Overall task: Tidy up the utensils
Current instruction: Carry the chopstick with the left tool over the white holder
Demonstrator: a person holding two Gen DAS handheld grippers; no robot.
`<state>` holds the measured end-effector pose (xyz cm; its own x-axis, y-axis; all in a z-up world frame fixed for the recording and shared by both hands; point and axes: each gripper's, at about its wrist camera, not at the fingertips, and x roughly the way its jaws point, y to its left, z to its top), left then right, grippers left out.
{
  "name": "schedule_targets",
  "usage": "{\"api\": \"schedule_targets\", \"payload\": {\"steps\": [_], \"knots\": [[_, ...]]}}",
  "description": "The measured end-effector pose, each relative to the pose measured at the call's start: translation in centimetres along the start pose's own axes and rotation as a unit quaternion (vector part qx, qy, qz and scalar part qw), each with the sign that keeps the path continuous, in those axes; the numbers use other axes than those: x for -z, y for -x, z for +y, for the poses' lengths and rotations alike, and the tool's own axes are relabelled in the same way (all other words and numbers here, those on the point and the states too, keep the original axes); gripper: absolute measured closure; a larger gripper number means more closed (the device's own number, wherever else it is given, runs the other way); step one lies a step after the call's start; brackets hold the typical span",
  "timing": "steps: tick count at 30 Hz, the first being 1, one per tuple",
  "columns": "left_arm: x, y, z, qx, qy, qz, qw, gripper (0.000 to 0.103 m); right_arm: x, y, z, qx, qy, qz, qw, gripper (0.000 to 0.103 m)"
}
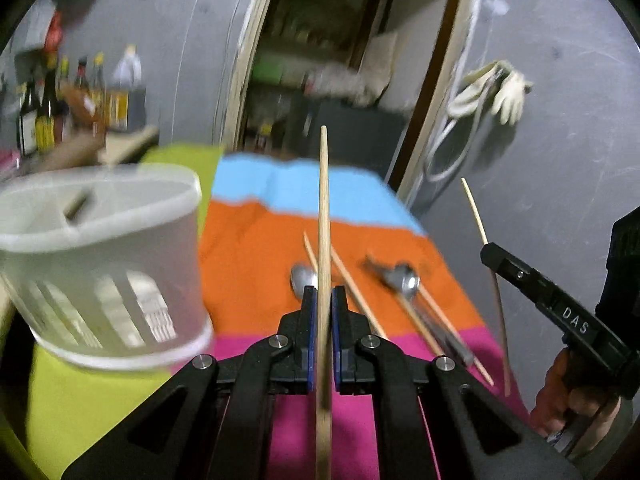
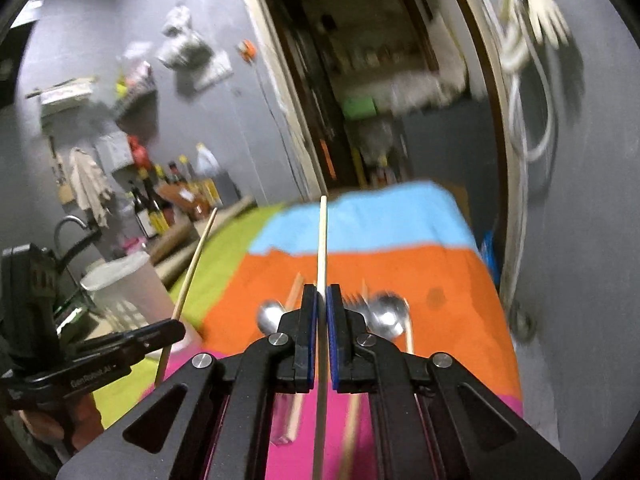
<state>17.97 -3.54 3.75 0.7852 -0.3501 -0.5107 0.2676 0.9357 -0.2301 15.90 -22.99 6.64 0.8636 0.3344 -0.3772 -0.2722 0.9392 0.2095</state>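
Note:
My left gripper (image 1: 323,294) is shut on a wooden chopstick (image 1: 324,200) that stands upright between its jaws, raised above the table. My right gripper (image 2: 321,294) is shut on a thinner chopstick (image 2: 322,240), also upright. Each gripper shows in the other's view: the right one (image 1: 490,250) at the right with its chopstick (image 1: 476,212), the left one (image 2: 176,326) at the left with its chopstick (image 2: 196,260). A white slotted utensil holder (image 1: 120,264) stands at the left (image 2: 128,292). Two spoons (image 1: 303,280) (image 1: 406,282), a fork (image 2: 354,304) and loose chopsticks (image 1: 352,284) lie on the striped cloth (image 1: 256,248).
The cloth (image 2: 400,272) has blue, orange, pink and green stripes. Bottles (image 1: 52,100) stand at the far left beside the table. A doorway (image 1: 328,60) opens behind it. Gloves and a hose (image 1: 496,88) hang on the grey wall at the right.

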Motion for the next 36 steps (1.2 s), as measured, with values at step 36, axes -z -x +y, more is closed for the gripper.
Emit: {"api": "schedule_targets", "payload": {"steps": [36], "knots": [[-7.1,6.2,20.3,-0.081,0.028,-0.220,0.9717,0.099,-4.1,-11.5,18.0,-0.141,0.036,-0.177,0.973,0.100]]}}
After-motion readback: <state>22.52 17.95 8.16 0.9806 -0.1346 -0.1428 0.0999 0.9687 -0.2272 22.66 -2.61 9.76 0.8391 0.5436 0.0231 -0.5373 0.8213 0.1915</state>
